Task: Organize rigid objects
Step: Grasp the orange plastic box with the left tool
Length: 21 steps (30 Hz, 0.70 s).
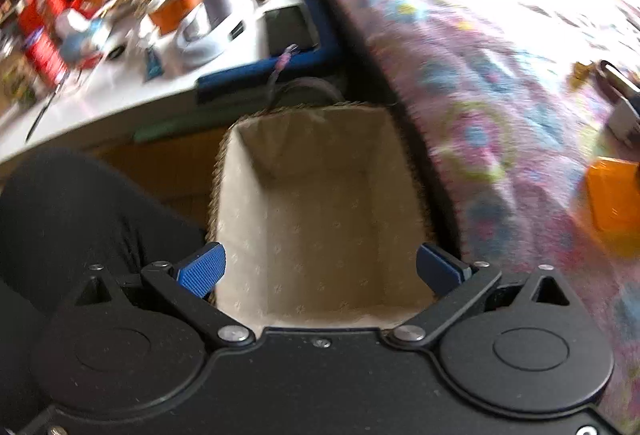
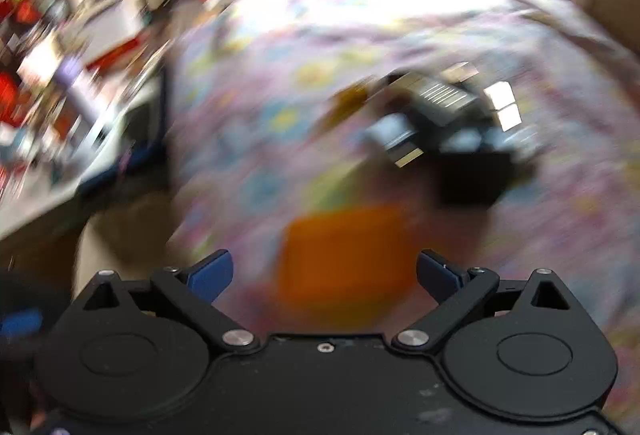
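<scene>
Left gripper (image 1: 320, 269) over lined basket (image 1: 320, 203), right gripper (image 2: 324, 275) near orange box (image 2: 344, 259) on bed (image 2: 400, 35), both jaws apart and empty; heavy blur suggests fast swing, so a hasty grab may push box across quilt.

A woven basket (image 1: 320, 203) with a pale cloth lining stands upright on the floor, hard against the bed's edge, nothing visible inside. On the patterned bedspread (image 2: 400, 35) lies a flat orange box (image 2: 344, 259); beyond it sits a blurred cluster of dark and silver boxes (image 2: 448, 115).
</scene>
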Each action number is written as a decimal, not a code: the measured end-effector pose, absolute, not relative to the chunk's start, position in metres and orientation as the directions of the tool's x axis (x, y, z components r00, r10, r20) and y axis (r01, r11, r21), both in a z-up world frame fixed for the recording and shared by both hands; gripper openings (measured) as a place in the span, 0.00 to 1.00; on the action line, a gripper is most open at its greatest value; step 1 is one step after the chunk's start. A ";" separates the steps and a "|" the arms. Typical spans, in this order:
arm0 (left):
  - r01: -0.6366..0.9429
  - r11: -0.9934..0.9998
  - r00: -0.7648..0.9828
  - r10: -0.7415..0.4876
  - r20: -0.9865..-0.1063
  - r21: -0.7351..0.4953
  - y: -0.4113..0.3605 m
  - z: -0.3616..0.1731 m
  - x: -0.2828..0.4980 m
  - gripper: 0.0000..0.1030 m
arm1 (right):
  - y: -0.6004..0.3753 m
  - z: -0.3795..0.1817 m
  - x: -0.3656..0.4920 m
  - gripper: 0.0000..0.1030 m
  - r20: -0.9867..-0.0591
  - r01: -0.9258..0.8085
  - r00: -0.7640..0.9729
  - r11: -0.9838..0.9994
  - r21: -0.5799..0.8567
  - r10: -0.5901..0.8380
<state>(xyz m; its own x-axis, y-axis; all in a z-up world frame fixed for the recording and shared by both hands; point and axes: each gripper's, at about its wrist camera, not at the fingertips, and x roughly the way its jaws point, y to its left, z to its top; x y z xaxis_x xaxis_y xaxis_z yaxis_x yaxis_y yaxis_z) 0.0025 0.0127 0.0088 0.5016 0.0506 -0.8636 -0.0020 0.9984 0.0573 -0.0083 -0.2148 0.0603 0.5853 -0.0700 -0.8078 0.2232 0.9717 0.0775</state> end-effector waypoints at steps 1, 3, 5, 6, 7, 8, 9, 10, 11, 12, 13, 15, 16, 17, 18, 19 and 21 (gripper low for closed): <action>0.025 0.997 0.506 0.047 -0.861 0.069 0.006 0.011 0.002 0.96 | -0.228 0.066 -0.008 0.99 -0.794 0.254 0.597 0.965 0.058 -0.109; 0.073 0.994 0.509 0.034 -0.860 0.083 -0.009 0.015 0.001 0.96 | -0.249 0.074 -0.007 0.99 -0.760 0.299 0.622 0.954 0.011 -0.186; 0.129 0.989 0.503 -0.003 -0.864 0.071 -0.025 0.019 0.002 0.96 | -0.267 0.075 -0.005 0.99 -0.736 0.335 0.626 0.941 -0.047 -0.260; 0.160 0.985 0.497 -0.029 -0.867 0.059 -0.034 0.022 0.002 0.96 | -0.276 0.074 -0.002 0.99 -0.733 0.347 0.620 0.936 -0.065 -0.281; 0.195 0.980 0.492 -0.057 -0.869 0.047 -0.046 0.025 0.003 0.96 | -0.284 0.072 0.000 0.99 -0.733 0.348 0.621 0.936 -0.061 -0.278; 0.224 0.974 0.489 -0.079 -0.869 0.037 -0.055 0.028 0.003 0.96 | -0.293 0.070 0.002 0.99 -0.730 0.342 0.631 0.939 -0.043 -0.263; 0.250 0.968 0.487 -0.100 -0.868 0.029 -0.065 0.031 0.003 0.96 | -0.298 0.068 0.003 0.99 -0.731 0.333 0.636 0.942 -0.030 -0.248; 0.280 0.960 0.485 -0.125 -0.865 0.018 -0.076 0.034 0.004 0.96 | -0.302 0.066 0.006 0.99 -0.739 0.327 0.631 0.945 -0.021 -0.235; 0.303 0.953 0.484 -0.146 -0.863 0.009 -0.085 0.035 0.003 0.96 | -0.305 0.063 0.007 0.99 -0.748 0.320 0.625 0.947 -0.016 -0.223; 0.328 0.945 0.483 -0.166 -0.860 0.002 -0.094 0.037 0.003 0.96 | -0.306 0.060 0.009 0.99 -0.742 0.308 0.635 0.951 -0.014 -0.216; 0.346 0.938 0.482 -0.180 -0.857 -0.003 -0.102 0.037 0.002 0.96 | -0.305 0.057 0.009 0.99 -0.749 0.295 0.631 0.955 -0.013 -0.205; 0.383 0.923 0.476 -0.211 -0.854 -0.014 -0.118 0.037 0.002 0.96 | -0.302 0.051 0.012 0.98 -0.756 0.275 0.625 0.961 -0.017 -0.192; 0.396 0.918 0.471 -0.218 -0.855 -0.016 -0.125 0.035 0.002 0.96 | -0.299 0.048 0.014 0.98 -0.758 0.270 0.624 0.963 -0.019 -0.190; 0.403 0.915 0.466 -0.222 -0.857 -0.018 -0.131 0.033 0.003 0.96 | -0.297 0.046 0.016 0.97 -0.760 0.271 0.622 0.963 -0.019 -0.190; 0.406 0.914 0.461 -0.228 -0.858 -0.025 -0.135 0.032 0.004 0.96 | -0.297 0.045 0.019 0.96 -0.760 0.272 0.622 0.962 -0.014 -0.187; 0.403 0.915 0.456 -0.233 -0.859 -0.035 -0.140 0.030 0.006 0.96 | -0.299 0.042 0.022 0.96 -0.761 0.276 0.623 0.961 -0.005 -0.183; 0.392 0.918 0.444 -0.244 -0.862 -0.058 -0.146 0.027 0.009 0.96 | -0.304 0.039 0.028 0.93 -0.757 0.290 0.628 0.957 0.014 -0.179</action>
<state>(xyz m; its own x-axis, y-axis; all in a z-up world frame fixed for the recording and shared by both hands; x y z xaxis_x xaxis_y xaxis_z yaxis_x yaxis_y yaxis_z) 0.0093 -0.1455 0.0268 0.4436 -0.2439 -0.8624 0.3920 0.9181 -0.0580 0.0275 -0.3036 0.0394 0.6281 -0.1793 -0.7572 0.2903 0.9568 0.0142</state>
